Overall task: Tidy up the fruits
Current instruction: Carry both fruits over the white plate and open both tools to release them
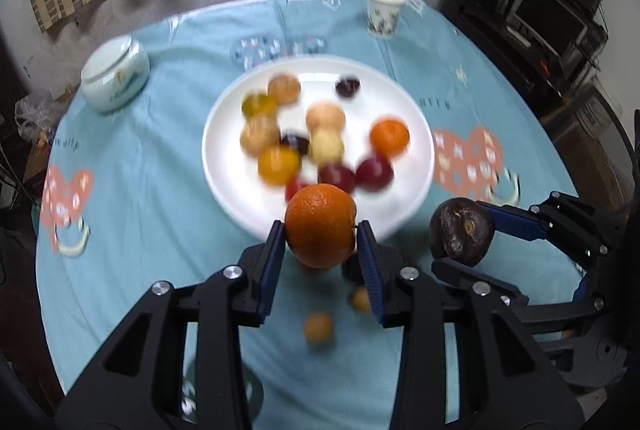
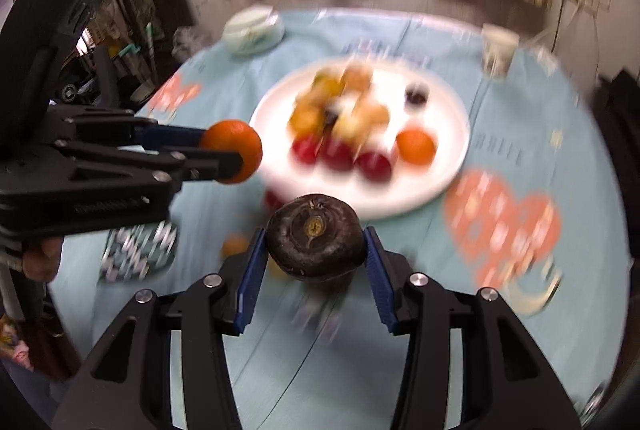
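left claw (image 1: 320, 230): clamping a round bright orange with pebbly skin (image 1: 320, 226) between its blue pads, holding it in the air just in front of the plate's near rim
right claw (image 2: 316, 242): gripping a dark brown-purple wrinkled round fruit (image 2: 316, 236), with a yellowish dried stem scar facing the camera
plate: big white round plate (image 1: 416, 133) sitting mid-table, carrying blurry fruits: red ones, tan ones, yellow-orange ones, a small orange (image 1: 389, 136) and a dark one (image 1: 347, 86)
loose bits: two small tan round fruits (image 1: 318, 327) lying on the light blue tablecloth (image 1: 140, 189) under the left claw
table extras: pale green ceramic jar (image 1: 115, 75) sitting far left, white patterned cup (image 1: 383, 13) standing far right
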Demonstrator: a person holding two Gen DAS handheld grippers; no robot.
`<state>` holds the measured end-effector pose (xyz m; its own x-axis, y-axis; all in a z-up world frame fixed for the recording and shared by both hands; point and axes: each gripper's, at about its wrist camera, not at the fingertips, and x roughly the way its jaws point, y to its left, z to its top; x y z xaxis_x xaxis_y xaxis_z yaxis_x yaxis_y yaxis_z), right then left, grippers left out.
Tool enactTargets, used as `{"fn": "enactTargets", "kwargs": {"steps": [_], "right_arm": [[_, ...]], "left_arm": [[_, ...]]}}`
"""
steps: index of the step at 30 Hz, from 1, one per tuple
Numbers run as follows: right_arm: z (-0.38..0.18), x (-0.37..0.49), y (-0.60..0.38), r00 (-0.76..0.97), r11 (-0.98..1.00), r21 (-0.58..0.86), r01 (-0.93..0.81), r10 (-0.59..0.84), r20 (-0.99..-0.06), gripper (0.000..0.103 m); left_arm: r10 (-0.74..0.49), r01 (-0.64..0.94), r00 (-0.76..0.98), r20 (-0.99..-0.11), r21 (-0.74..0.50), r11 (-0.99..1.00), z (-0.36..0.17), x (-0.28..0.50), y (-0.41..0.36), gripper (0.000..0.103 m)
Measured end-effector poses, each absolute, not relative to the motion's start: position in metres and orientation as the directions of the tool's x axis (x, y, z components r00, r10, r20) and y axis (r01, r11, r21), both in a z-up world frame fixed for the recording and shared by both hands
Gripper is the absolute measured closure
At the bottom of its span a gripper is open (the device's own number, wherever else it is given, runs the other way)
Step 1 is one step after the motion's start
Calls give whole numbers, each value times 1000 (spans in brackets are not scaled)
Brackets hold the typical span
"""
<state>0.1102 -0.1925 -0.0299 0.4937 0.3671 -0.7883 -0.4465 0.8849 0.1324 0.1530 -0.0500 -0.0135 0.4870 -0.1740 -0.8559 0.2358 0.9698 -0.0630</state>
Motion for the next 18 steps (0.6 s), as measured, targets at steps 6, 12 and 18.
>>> {"fn": "enactTargets", "kwargs": {"steps": [6,12,18], "right_arm": [[-30,186,-192,536,906,90,-414,322,-781,55],[-55,235,-184,509,904,38,-427,275,-816,51],[-55,242,-190,522,899,11,-437,264,-811,38]], "left_arm": [[-118,137,477,-871,-59,989,-23,228,-50,65],[-100,121,440,-892,-52,991,-48,259,-44,60],[-107,130,475,-873,-51,990,-41,257,-40,51]]}}
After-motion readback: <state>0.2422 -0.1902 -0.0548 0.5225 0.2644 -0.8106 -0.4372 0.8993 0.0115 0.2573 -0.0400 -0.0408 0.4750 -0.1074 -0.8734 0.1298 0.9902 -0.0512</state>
